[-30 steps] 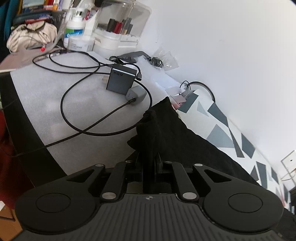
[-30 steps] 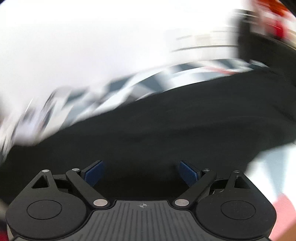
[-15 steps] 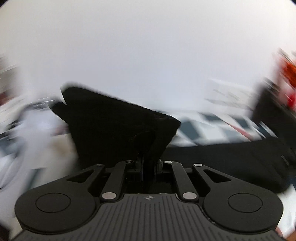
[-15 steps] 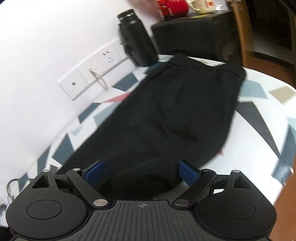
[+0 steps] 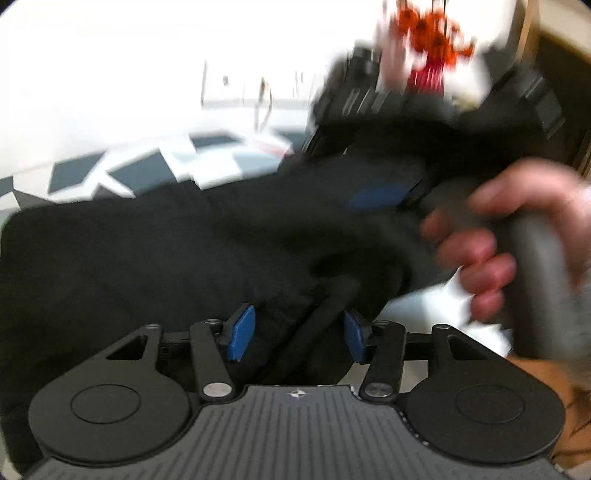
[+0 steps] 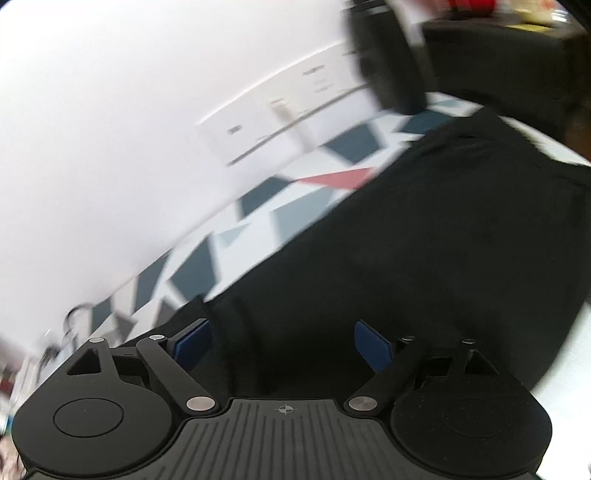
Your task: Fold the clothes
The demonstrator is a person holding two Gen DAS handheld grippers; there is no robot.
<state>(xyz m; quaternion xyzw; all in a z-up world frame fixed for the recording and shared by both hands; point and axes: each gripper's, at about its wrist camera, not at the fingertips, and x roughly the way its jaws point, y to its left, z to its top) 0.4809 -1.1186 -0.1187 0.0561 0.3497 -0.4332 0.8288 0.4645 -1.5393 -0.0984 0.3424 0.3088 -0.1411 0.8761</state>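
My left gripper (image 5: 297, 334) has its jaws apart, blue pads (image 5: 242, 332) showing on both sides, with a dark ridge of the black garment (image 5: 147, 254) running up between them but not pinched. My right gripper (image 6: 282, 343) also has its jaws spread wide, blue pads (image 6: 373, 345) clear of the cloth, hovering low over a fold of the same garment (image 6: 424, 266). The garment lies spread across the surface (image 6: 258, 218), which carries a cover printed with grey, dark blue and red triangles; in the left wrist view the cloth fills the middle of the frame and bunches up just ahead of the jaws. To the right in that view, my right hand (image 5: 491, 240) grips the grey handle (image 5: 535, 280) of the other gripper, whose blue pad (image 5: 376, 194) hangs just above the cloth. Behind the surface stands a white wall (image 6: 110, 110) with a row of white sockets (image 6: 280, 114). A black bottle (image 6: 384, 59) stands at the far end of the surface, near the garment's far edge. Something red (image 5: 428, 33) shows above it, too blurred to identify. Both views are smeared by motion.
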